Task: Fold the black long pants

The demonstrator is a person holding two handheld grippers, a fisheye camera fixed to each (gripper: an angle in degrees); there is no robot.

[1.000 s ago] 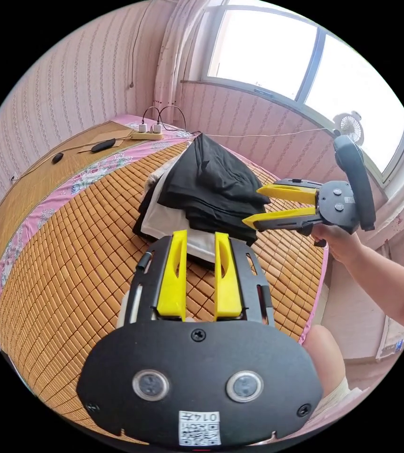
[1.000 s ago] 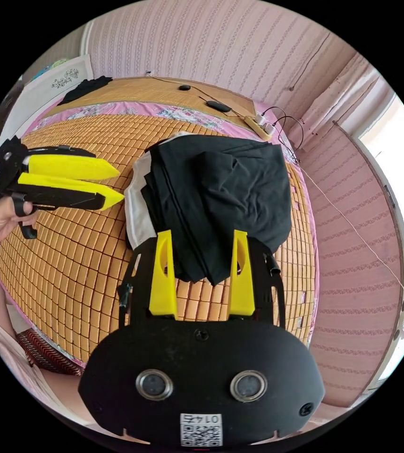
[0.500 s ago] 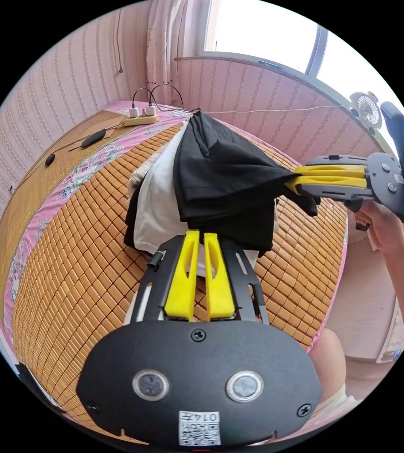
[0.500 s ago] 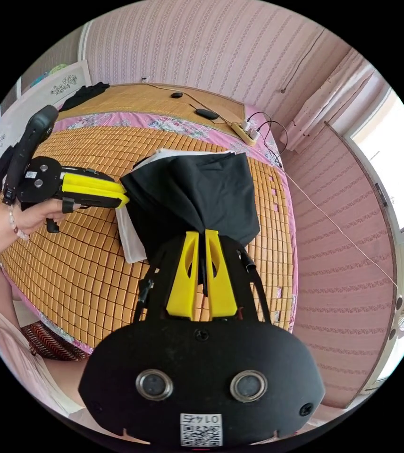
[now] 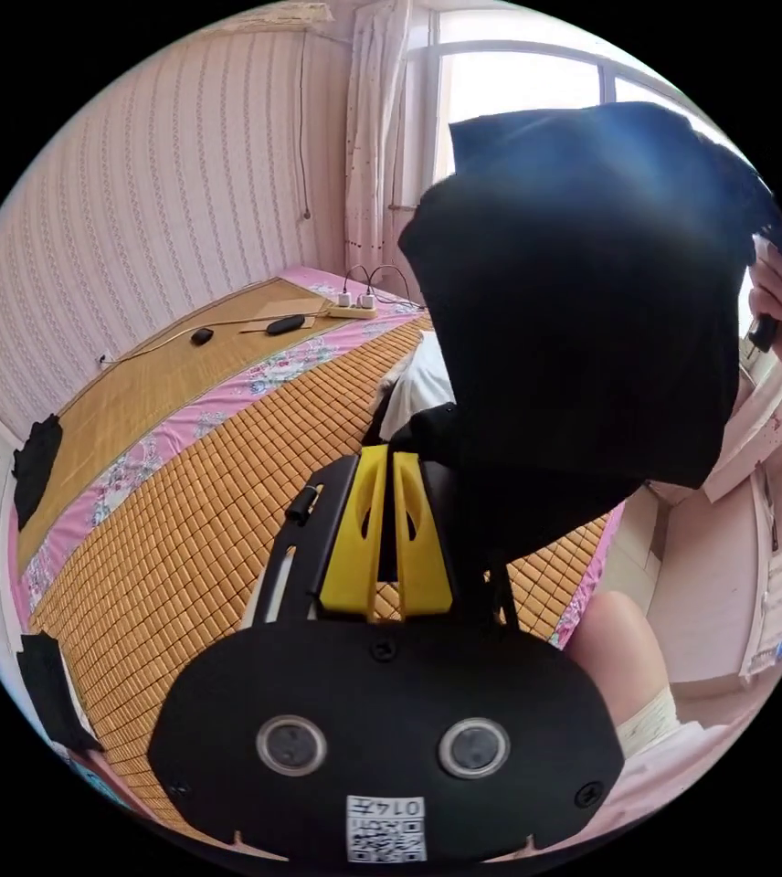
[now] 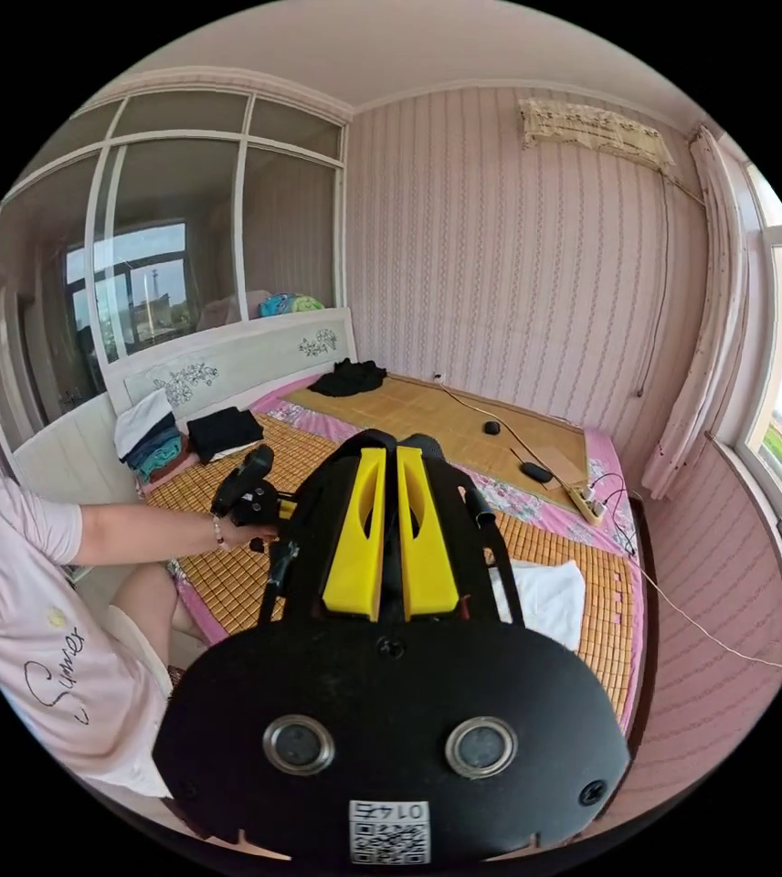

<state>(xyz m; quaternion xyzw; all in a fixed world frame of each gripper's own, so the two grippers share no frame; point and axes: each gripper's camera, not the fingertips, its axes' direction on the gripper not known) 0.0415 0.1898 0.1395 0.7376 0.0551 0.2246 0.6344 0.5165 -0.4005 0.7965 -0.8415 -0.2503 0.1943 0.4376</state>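
Where black pants (image 5: 583, 301) hang, the right tongs' grip is hidden.

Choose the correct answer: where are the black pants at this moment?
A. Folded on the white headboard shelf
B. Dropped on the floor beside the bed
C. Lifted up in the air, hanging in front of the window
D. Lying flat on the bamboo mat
C: in the left gripper view the black pants hang raised before the window, well above the bamboo mat.
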